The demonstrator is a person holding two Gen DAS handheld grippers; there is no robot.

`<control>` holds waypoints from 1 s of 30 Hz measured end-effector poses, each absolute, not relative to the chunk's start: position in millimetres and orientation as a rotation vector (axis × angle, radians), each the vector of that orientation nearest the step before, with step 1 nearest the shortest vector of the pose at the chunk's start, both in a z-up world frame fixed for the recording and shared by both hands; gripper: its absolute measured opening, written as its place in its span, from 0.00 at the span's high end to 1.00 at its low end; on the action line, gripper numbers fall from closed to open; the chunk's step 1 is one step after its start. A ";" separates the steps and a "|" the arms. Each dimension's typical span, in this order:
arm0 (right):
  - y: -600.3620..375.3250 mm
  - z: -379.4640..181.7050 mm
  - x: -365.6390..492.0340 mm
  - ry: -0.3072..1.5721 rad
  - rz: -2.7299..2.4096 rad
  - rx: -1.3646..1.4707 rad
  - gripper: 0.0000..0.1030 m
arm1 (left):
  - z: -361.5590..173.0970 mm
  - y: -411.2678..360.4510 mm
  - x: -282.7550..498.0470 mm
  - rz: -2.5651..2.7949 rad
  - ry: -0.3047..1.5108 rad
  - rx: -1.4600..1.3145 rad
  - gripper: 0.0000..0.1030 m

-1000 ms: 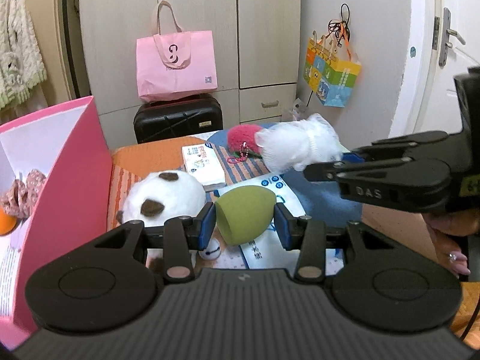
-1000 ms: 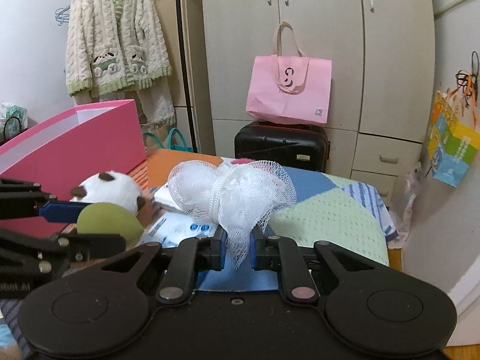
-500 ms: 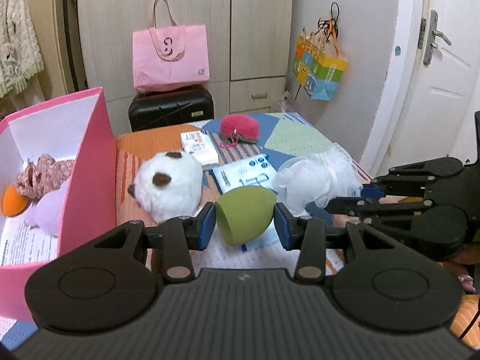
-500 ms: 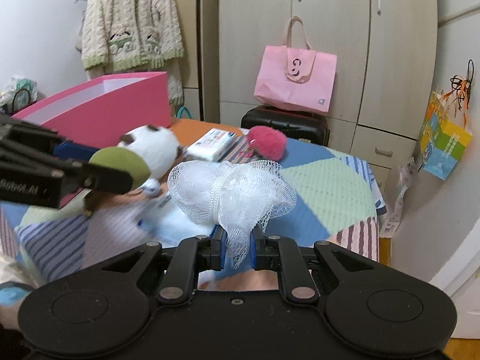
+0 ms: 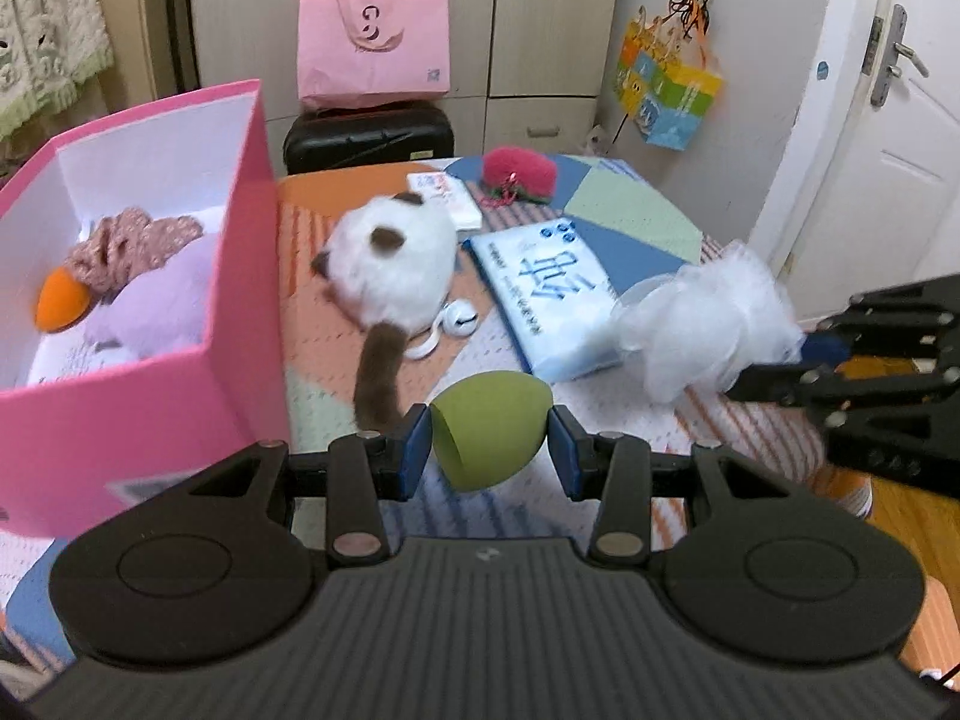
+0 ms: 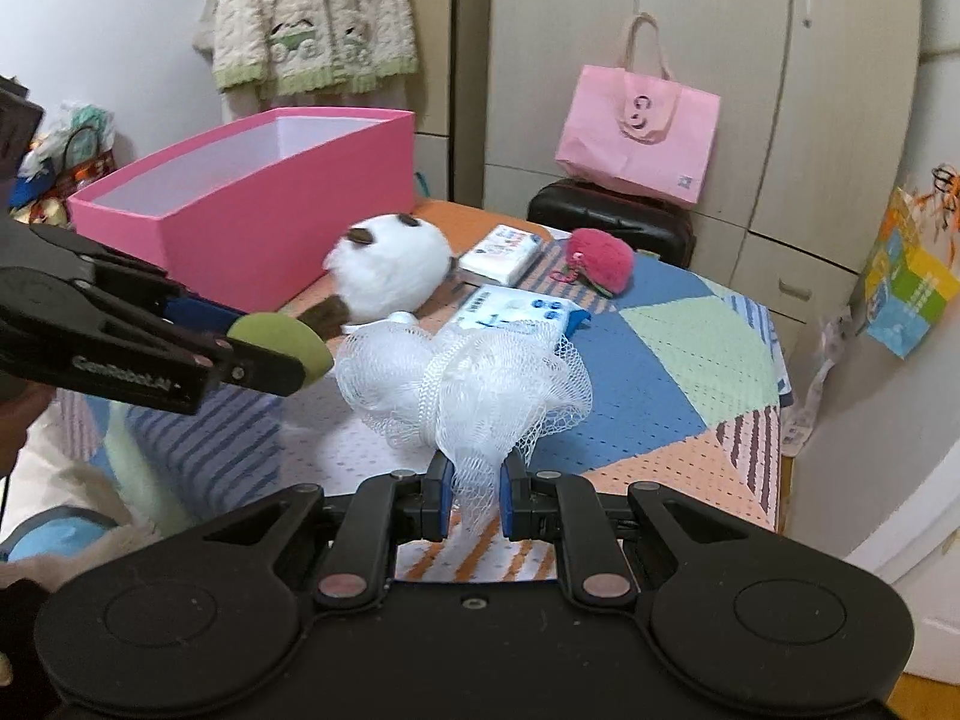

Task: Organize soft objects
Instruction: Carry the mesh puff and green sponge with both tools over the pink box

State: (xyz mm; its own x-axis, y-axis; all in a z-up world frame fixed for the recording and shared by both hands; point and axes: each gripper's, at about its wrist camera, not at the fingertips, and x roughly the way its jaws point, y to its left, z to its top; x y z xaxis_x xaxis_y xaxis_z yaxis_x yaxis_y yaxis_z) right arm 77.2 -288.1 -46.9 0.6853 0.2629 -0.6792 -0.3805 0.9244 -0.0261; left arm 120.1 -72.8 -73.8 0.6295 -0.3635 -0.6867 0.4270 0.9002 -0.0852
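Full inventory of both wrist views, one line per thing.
box: 1, pink, table left; holds orange, lilac and floral soft items
plush: 1, white-brown, mid table
tissue packs: 2, white-blue, beside plush
pompom: 1, magenta, far edge
tote: 1, pink, on black suitcase
cardigan: 1, cream-green, hanging
sponge: 1, green, in left gripper
mesh pouf: 1, white, in right gripper
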 end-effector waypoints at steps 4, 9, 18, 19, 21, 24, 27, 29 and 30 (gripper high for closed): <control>-280.4 -41.0 71.3 0.786 0.415 -0.160 0.83 | -69.7 -56.0 111.4 -0.443 0.778 0.087 0.60; -262.5 -35.0 60.8 0.809 0.508 -0.135 0.83 | -64.3 -30.3 107.6 -0.456 0.839 0.064 0.60; -221.9 -12.4 56.7 0.799 0.648 -0.164 0.83 | -36.9 15.4 92.6 -0.464 0.890 0.062 0.60; -218.7 -7.9 58.2 0.792 0.661 -0.170 0.83 | -31.0 20.4 90.4 -0.455 0.876 0.073 0.60; -211.0 2.4 60.3 0.769 0.686 -0.186 0.83 | -18.0 30.9 86.0 -0.445 0.843 0.084 0.60; -199.3 19.5 63.3 0.719 0.714 -0.216 0.82 | 5.7 49.1 80.7 -0.451 0.772 0.080 0.60; -184.7 37.5 70.7 0.663 0.741 -0.253 0.82 | 24.4 65.5 79.6 -0.433 0.703 0.080 0.60; -174.9 47.9 75.9 0.628 0.759 -0.276 0.82 | 33.9 74.9 84.3 -0.431 0.679 0.071 0.60; -170.5 51.4 78.6 0.618 0.767 -0.282 0.82 | 37.6 78.8 88.4 -0.434 0.673 0.066 0.60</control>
State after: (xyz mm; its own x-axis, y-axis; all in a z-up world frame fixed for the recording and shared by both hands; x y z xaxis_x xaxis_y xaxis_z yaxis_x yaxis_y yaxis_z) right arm 78.6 -170.5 51.4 0.5557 0.5601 -0.6143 -0.7198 0.6939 -0.0185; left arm 88.4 78.8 37.6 0.6965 -0.3675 -0.6163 0.4094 0.9089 -0.0793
